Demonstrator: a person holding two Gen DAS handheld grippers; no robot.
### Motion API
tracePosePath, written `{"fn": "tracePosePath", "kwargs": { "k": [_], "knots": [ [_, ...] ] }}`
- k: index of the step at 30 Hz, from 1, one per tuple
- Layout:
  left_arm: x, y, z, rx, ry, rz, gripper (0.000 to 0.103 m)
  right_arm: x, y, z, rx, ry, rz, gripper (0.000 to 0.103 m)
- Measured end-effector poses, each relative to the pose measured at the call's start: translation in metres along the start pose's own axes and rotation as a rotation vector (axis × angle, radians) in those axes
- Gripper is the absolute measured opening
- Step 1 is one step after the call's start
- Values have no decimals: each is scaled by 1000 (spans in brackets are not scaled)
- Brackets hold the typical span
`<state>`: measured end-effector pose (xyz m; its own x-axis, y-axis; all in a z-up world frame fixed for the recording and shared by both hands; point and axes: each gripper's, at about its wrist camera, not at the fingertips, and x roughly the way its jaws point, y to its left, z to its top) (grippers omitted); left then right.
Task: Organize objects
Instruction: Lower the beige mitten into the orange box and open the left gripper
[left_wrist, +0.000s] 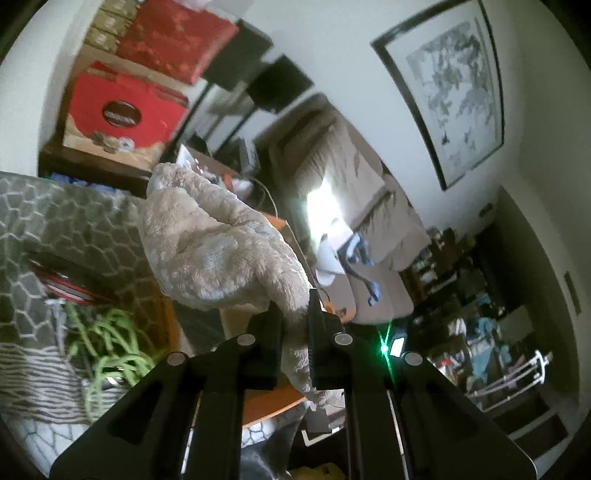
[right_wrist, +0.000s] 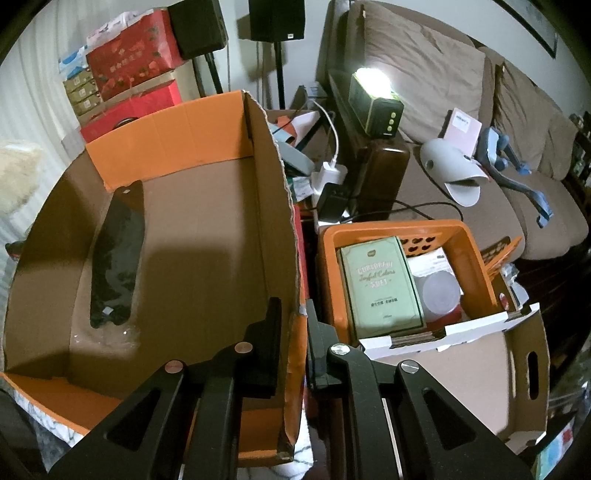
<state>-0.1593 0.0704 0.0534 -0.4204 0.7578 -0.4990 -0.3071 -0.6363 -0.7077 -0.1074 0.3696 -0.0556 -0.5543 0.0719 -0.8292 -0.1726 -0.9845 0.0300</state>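
Left gripper (left_wrist: 293, 306) jaws clamped on fluffy beige plush fabric (left_wrist: 221, 243) held aloft, right gripper (right_wrist: 293, 314) jaws apparently pinching wall of large orange-lined cardboard box (right_wrist: 284, 206), flat black packet (right_wrist: 116, 254) on box floor.

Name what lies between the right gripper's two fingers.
The orange-lined cardboard box's side wall stands between the right gripper's fingers, shown in the right wrist view.
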Motion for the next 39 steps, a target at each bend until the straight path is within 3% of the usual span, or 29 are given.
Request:
{"fn": "tracePosePath", "kwargs": {
  "k": [15,27,33,36,38,39],
  "knots": [
    [98,-23,-26,83,166,12,10,-9,-3,0,13,5,34,9],
    [141,-29,-37,142,256,35,10,-14,-4,0,19,6,53,9],
    [160,-23,-50,150,337,105,11,-14,-4,0,19,6,50,9],
    [161,-19,-52,140,358,140,18,-14,-5,0,20,6,51,9],
    [160,-18,-52,136,362,164,34,-14,-4,0,19,6,52,9],
    [157,-19,-52,137,361,174,52,-14,-4,0,19,6,52,9]
  ]
}}
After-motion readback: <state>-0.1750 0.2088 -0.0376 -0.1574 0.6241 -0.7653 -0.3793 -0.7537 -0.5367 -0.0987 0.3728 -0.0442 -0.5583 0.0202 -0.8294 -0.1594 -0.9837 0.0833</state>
